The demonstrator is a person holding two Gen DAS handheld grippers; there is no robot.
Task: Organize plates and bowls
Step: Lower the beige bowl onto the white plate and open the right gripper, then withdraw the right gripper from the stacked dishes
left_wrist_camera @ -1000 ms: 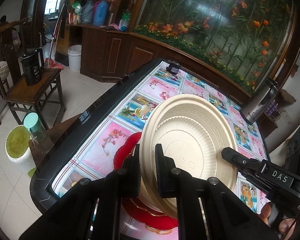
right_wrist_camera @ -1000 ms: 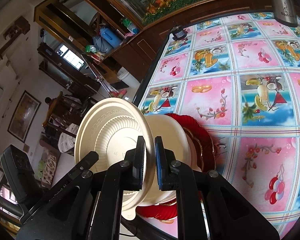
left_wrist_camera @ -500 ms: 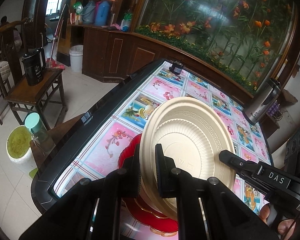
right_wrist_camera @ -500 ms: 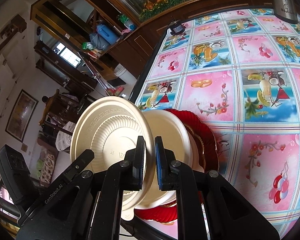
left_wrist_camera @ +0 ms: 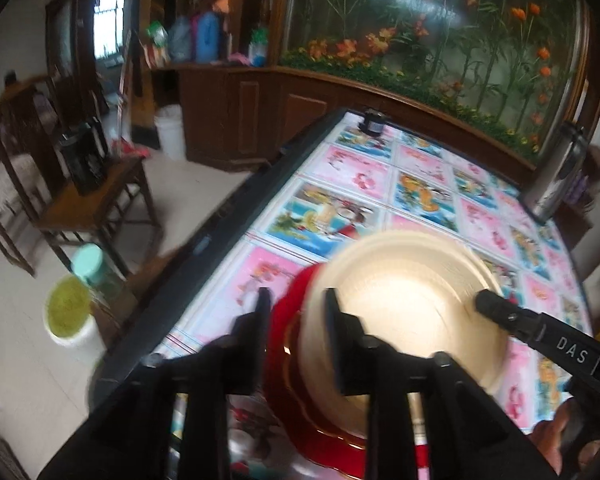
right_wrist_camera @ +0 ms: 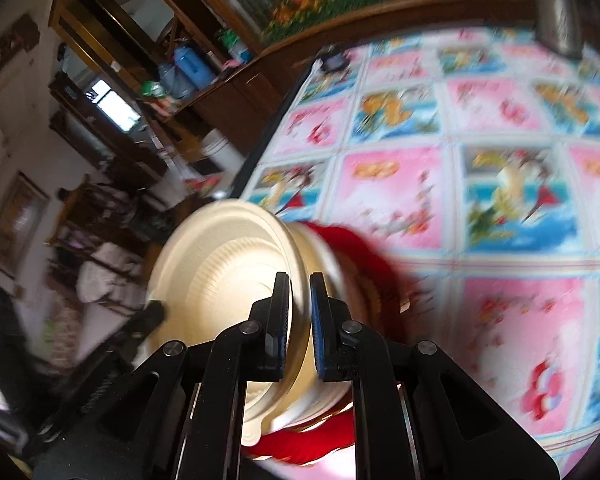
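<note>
While both views are smeared by blur, we can make out a cream bowl [left_wrist_camera: 412, 300] tipped on edge over a stack near the table's [left_wrist_camera: 228, 216] near left corner. The stack starts with a red plate [left_wrist_camera: 300, 412] lying on the patterned tablecloth [right_wrist_camera: 396, 196], and a second cream bowl [right_wrist_camera: 332, 264] sits in it; the tilted bowl leans partly into that one. We see nothing inside either bowl, only pale ribbed walls.

Our left gripper [left_wrist_camera: 296, 304] has its jaws opening. The bowl's rim passes between the two fingers, and we see a clear gap on the left side, so the pads do not press on it. Our right gripper [right_wrist_camera: 300, 304] pinches the opposite rim of the same bowl, its fingers nearly together with the thin cream edge caught between the pads. In the left wrist view that right gripper reaches in from the lower right, its tip on the rim.

At the table's far right edge stands a steel flask [left_wrist_camera: 556, 176], and a small dark object [left_wrist_camera: 374, 122] sits at the far left corner; we cannot tell what it is. Off the table, on the floor to the left, a white bucket [left_wrist_camera: 68, 316] holds something green, with a teal-lidded jar [left_wrist_camera: 90, 264] just beside it.
</note>
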